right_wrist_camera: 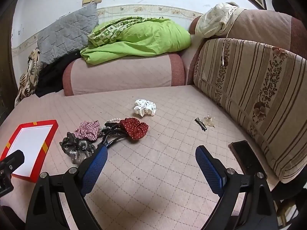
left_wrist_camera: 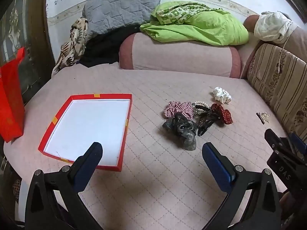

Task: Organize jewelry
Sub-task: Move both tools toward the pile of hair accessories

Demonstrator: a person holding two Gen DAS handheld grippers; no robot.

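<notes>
A shallow red box (left_wrist_camera: pixel 127 115) with a white inside lies empty on the pink quilted sofa seat, left of a pile of hair accessories: a checked scrunchie (left_wrist_camera: pixel 178 108), a dark grey scrunchie (left_wrist_camera: pixel 182 130), a red dotted scrunchie (left_wrist_camera: pixel 222 113), a pearl band (left_wrist_camera: pixel 199 103) and black clips (left_wrist_camera: pixel 206 124). A white scrunchie (left_wrist_camera: pixel 222 94) lies apart behind them, and a small clip (left_wrist_camera: pixel 262 117) at the right. My left gripper (left_wrist_camera: pixel 151 153) is open and empty above the seat. My right gripper (right_wrist_camera: pixel 150 154) is open and empty, near the pile (right_wrist_camera: pixel 107 132); the box (right_wrist_camera: pixel 50 136) is at its left.
A striped cushion (right_wrist_camera: pixel 249 99) leans along the right. A black phone (right_wrist_camera: pixel 243 157) lies beside it. A green sheet (right_wrist_camera: pixel 138 38) and a grey quilted pillow (right_wrist_camera: pixel 65 32) lie on the pink bolster behind. A red bag (left_wrist_camera: pixel 11 99) stands at the far left.
</notes>
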